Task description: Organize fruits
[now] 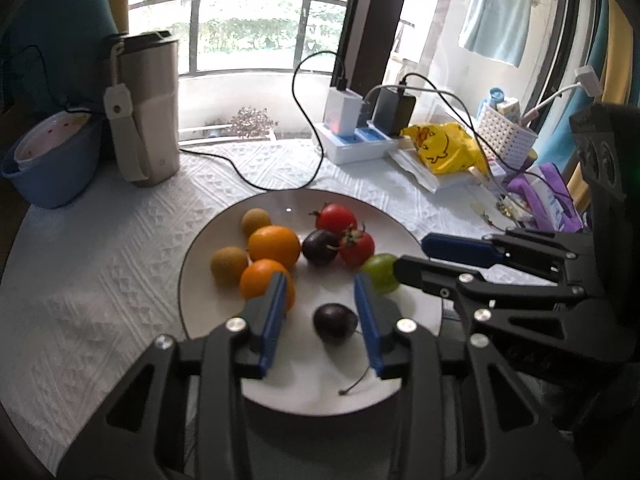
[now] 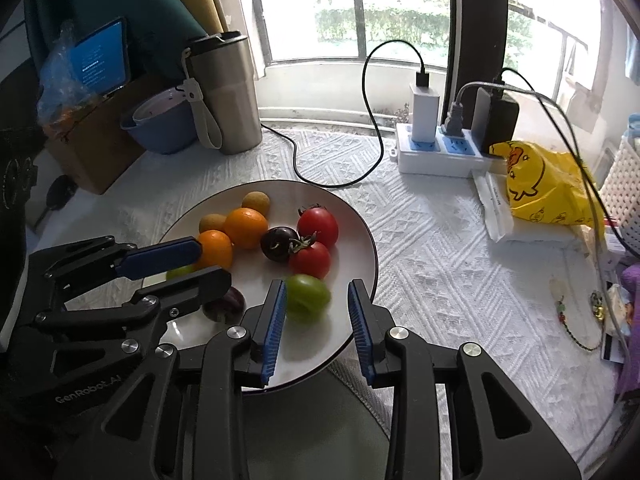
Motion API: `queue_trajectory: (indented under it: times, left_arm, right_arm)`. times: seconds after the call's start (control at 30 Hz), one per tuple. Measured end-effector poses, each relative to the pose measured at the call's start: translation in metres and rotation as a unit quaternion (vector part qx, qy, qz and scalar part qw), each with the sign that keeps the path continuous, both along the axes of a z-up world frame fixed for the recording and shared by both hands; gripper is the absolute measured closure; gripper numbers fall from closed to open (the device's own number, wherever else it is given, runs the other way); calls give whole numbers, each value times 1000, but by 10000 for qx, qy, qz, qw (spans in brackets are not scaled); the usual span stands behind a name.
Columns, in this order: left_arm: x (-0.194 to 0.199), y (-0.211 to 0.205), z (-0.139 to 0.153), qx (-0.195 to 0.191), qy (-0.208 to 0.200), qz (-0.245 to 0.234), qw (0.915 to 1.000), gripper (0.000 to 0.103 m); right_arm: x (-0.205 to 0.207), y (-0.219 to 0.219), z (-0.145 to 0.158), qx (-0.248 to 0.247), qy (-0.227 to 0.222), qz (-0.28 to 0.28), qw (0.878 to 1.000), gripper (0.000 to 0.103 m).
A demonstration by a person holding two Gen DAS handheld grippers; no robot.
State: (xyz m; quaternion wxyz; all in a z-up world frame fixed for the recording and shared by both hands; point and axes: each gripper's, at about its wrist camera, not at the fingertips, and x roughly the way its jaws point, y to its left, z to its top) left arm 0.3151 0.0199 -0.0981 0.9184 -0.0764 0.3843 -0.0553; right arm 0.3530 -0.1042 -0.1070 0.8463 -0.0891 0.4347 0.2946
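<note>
A white plate (image 1: 288, 200) (image 2: 352, 216) on the table holds two oranges (image 1: 274, 245), two small tan fruits (image 1: 229, 264), two red tomatoes (image 1: 335, 218), a dark fruit (image 1: 319, 247), a green fruit (image 2: 308, 298) (image 1: 382, 276) and a dark cherry (image 1: 335, 322) (image 2: 226, 304) with a stem. My left gripper (image 1: 322, 292) (image 2: 214, 264) is open over the plate's near side, with the cherry lying between its blue pads. My right gripper (image 2: 316, 292) (image 1: 412, 256) is open around the green fruit, which rests on the plate against the left pad and clear of the right one.
A steel tumbler (image 1: 150, 108) and a blue bowl (image 1: 48, 160) stand at the back left. A power strip (image 1: 352, 140) with chargers, a black cable (image 1: 304, 120), a yellow bag (image 1: 444, 148) and a white basket (image 1: 504, 136) crowd the back right. A tablet (image 2: 104, 58) leans far left.
</note>
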Motion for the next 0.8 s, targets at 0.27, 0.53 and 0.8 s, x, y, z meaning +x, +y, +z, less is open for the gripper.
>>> queue_trajectory:
  times: [0.27,0.53,0.8]
  left_arm:
    - [-26,2,19,-49,-211,84,9997,58]
    - [-53,-1,36,-39,-411,104,9991,58]
    - [-88,0,48,-23,-594,174,9981,58]
  right_arm:
    - [-23,-3,19,14,-196,-29,9998,69]
    - [-54,-8,42,45,-430,-50,9991,69]
    - [-87,-10,60,38,-643,-15,9979,69]
